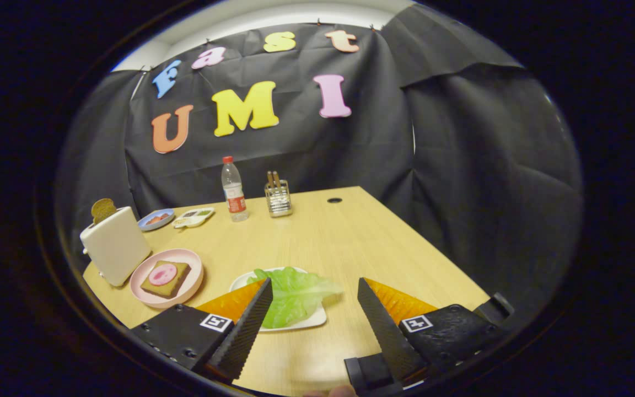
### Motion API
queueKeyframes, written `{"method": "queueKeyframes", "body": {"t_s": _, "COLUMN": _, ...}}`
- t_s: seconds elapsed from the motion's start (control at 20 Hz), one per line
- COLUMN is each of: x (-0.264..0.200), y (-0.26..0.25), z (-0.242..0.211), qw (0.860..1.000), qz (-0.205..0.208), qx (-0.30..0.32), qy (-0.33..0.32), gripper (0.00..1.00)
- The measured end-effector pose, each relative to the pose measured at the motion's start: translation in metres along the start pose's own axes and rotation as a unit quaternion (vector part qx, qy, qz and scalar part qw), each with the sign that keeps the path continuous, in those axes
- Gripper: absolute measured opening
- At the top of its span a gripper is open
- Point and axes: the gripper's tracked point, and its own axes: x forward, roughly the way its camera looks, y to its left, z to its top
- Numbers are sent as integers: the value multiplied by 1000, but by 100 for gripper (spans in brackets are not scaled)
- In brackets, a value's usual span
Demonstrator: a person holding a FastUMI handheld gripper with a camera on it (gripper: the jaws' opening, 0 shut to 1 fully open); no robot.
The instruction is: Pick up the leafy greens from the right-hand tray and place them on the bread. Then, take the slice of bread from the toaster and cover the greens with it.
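A green leaf [295,295] lies on a white tray [313,320] just ahead of my left finger and partly between the two fingers. My gripper [315,286] is open above the wooden table [345,242], and nothing is held. To the left, a pink plate [140,289] carries a brown slice of bread [177,283] with a pink round slice on top. Beside that plate stands a cream toaster [114,245] with a brown bread slice [102,209] sticking up out of its slot.
At the back of the table stand a water bottle [233,190] and a wire holder [278,199] with utensils. A blue dish [156,219] and a small divided tray [193,216] lie behind the toaster. The table's right edge runs close to my right finger.
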Motion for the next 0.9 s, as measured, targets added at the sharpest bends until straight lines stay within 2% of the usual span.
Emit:
{"method": "queueKeyframes", "body": {"t_s": 0.25, "x": 35, "y": -7, "z": -10, "qw": 997, "qz": -10, "qx": 51, "qy": 51, "gripper": 96}}
{"method": "queueKeyframes", "body": {"t_s": 0.5, "x": 52, "y": -8, "z": -22, "qw": 983, "qz": -3, "qx": 153, "qy": 99, "gripper": 96}}
{"method": "queueKeyframes", "body": {"t_s": 0.6, "x": 55, "y": -9, "z": -21, "qw": 980, "qz": -1, "qx": 171, "qy": 100, "gripper": 88}}
{"method": "queueKeyframes", "body": {"t_s": 0.75, "x": 67, "y": 0, "z": -19, "qw": 975, "qz": 7, "qx": 193, "qy": 109, "gripper": 88}}
{"method": "queueKeyframes", "body": {"t_s": 0.9, "x": 78, "y": 3, "z": -20, "qw": 966, "qz": 9, "qx": 231, "qy": 119, "gripper": 78}}
